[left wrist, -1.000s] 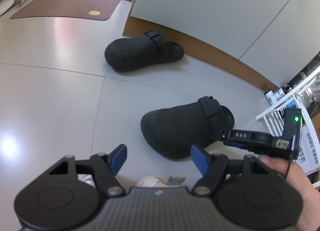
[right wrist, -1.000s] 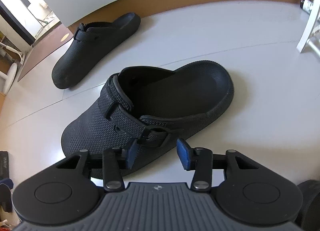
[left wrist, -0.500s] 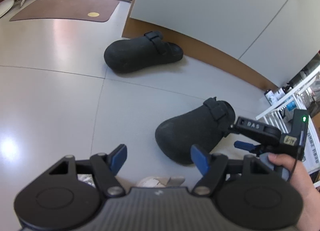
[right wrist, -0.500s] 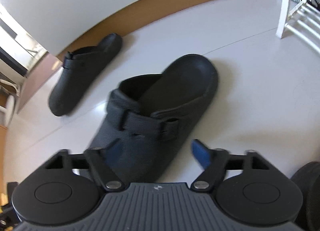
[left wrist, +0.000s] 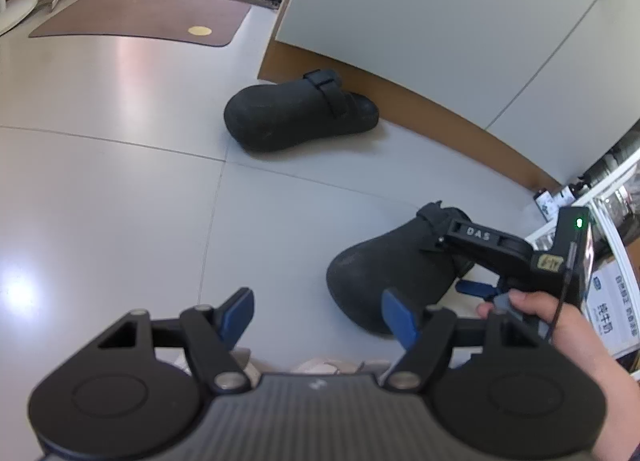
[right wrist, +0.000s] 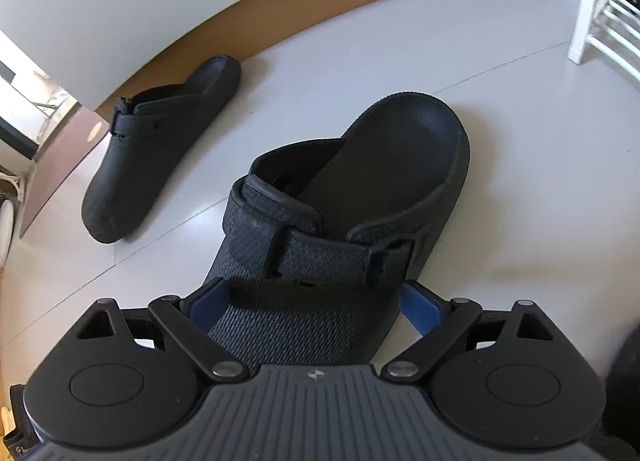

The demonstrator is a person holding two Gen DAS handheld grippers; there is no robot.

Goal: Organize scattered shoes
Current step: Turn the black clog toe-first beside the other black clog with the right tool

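The right claw (right wrist: 316, 301), just spread wide, straddles the near black textured rubber clog (right wrist: 340, 221) on the floor; its mate (right wrist: 160, 153) lies at ten o'clock. Closing off-centre could twist it away. The left claw (left wrist: 318, 317) hangs spread, empty.

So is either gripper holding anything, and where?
Nothing held. Right gripper, jaws just opened, straddles the near clog at its upper; left gripper open, empty.

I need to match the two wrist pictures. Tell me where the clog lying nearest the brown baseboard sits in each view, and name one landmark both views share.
Left wrist: far clog upper centre, toe pointing left, heel by the baseboard.
Right wrist: far clog upper left, toe toward the lower left.
Shared landmark: the near clog, between the right gripper's open jaws.
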